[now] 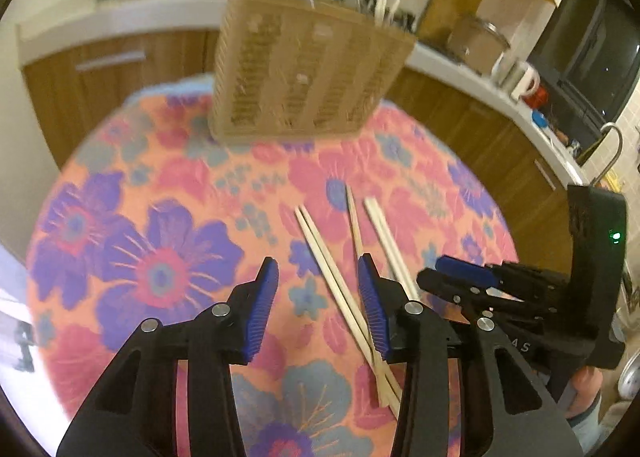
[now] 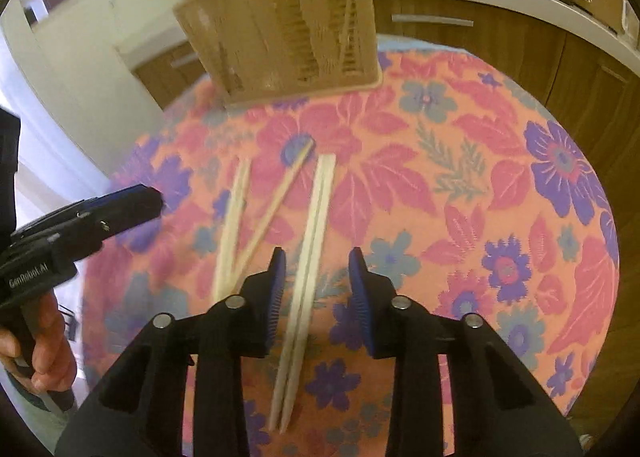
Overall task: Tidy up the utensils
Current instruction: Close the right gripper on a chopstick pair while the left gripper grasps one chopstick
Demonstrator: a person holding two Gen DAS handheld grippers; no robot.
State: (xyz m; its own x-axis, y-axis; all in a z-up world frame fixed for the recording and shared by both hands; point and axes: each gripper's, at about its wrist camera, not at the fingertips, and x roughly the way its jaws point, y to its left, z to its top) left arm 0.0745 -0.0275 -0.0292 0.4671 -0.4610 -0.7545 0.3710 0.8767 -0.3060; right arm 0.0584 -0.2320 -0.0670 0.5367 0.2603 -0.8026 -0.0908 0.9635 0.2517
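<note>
Several pale wooden chopsticks lie on the flowered tablecloth. In the right wrist view a pair of chopsticks (image 2: 308, 257) lies between the open fingers of my right gripper (image 2: 317, 277), just above the cloth. A second pair (image 2: 234, 225) and a crossing single stick (image 2: 280, 201) lie to its left. In the left wrist view my left gripper (image 1: 318, 289) is open and empty, with a pair of chopsticks (image 1: 336, 281) passing by its right finger. A beige slotted utensil holder (image 1: 304, 69) stands at the table's far side, also in the right wrist view (image 2: 288, 29), with chopsticks standing in it.
The round table (image 2: 500, 177) has a pink and purple floral cloth. Wooden kitchen cabinets (image 1: 120, 65) and a white counter curve around behind it. A kettle (image 1: 524, 81) and a sink tap (image 1: 612, 145) are at the right. The right gripper (image 1: 468, 277) shows in the left view.
</note>
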